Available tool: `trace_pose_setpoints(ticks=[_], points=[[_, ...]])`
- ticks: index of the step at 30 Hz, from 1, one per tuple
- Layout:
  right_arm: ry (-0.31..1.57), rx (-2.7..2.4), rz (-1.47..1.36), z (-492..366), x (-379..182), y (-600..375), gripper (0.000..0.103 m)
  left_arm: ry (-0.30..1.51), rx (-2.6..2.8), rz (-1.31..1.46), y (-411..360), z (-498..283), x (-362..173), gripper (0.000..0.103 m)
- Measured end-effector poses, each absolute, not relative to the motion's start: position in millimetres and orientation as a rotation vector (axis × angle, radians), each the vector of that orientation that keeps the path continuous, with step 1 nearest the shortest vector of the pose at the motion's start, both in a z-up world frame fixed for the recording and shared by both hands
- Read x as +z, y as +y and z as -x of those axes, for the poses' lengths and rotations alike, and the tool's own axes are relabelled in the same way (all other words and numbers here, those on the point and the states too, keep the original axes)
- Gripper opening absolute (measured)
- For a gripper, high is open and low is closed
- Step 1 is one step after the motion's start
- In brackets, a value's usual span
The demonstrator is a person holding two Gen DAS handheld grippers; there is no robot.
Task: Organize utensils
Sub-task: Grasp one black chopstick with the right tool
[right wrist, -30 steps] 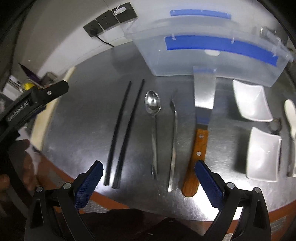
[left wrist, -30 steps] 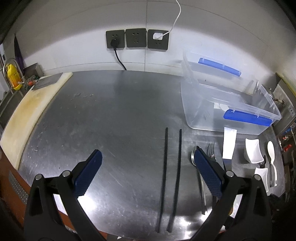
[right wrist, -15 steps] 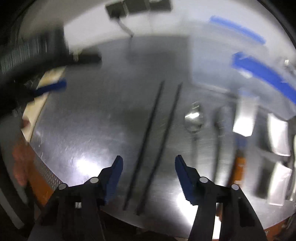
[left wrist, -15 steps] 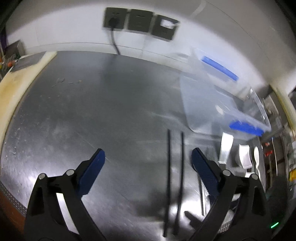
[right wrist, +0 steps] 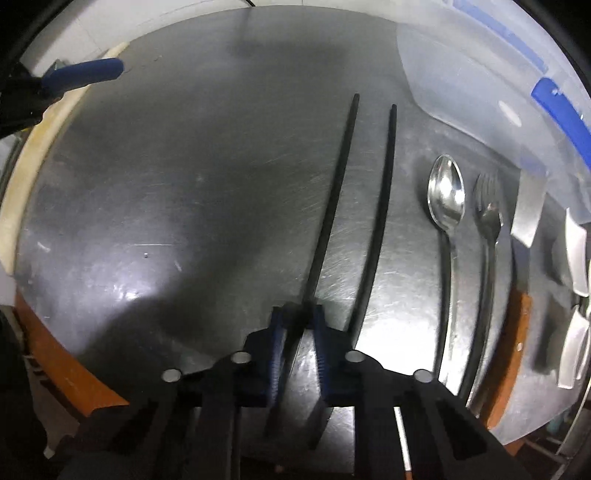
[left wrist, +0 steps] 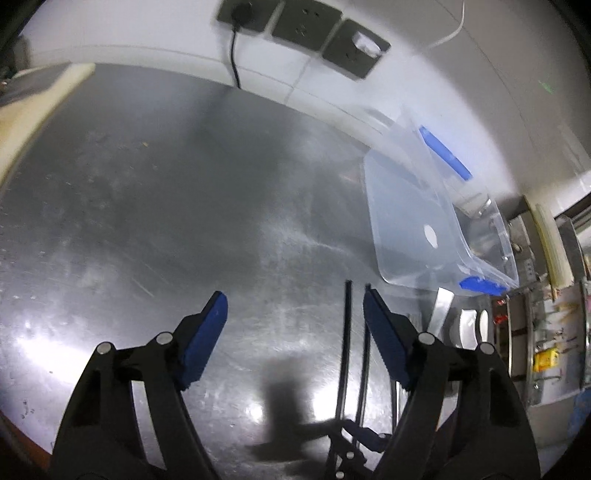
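Note:
Two black chopsticks lie side by side on the steel counter. My right gripper (right wrist: 298, 314) is shut on the left chopstick (right wrist: 334, 184) near its near end; the right chopstick (right wrist: 380, 199) lies free beside it. A metal spoon (right wrist: 446, 199), a fork (right wrist: 488, 218) and a wooden-handled spatula (right wrist: 529, 210) lie to the right. My left gripper (left wrist: 295, 314) is open and empty above the counter, left of the chopsticks (left wrist: 347, 332). The clear plastic bin (left wrist: 410, 210) with blue latches stands at the right.
White dishes (right wrist: 576, 254) lie at the far right near the bin (right wrist: 480, 66). A pale cutting board (left wrist: 33, 110) lies at the left. Wall sockets (left wrist: 303, 26) with a black cable are behind. The counter's orange front edge (right wrist: 62, 365) is close.
My right gripper has moved left from over the spatula and closed on the left chopstick. My left gripper has moved forward over the counter and narrowed somewhat but stays open.

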State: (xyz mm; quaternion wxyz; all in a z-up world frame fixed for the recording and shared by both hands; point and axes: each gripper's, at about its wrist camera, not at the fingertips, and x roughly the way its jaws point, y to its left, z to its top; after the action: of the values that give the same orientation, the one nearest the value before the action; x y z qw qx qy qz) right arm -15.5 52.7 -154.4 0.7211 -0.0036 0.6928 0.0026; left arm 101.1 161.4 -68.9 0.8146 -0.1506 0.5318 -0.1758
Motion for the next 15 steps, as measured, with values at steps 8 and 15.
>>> trace_pose_setpoints(ticks=[8,15], points=[[1.55,0.027,-0.118,9.6,-148.6,30.0,0.007,1.23,-0.45,0.335,149.0,-105.2,-90.2,0.073],[1.563,0.118,-0.411,6.7,-118.9,-19.8,0.007,1.44,-0.571,0.463,127.5,-95.5,-127.5,0.073]])
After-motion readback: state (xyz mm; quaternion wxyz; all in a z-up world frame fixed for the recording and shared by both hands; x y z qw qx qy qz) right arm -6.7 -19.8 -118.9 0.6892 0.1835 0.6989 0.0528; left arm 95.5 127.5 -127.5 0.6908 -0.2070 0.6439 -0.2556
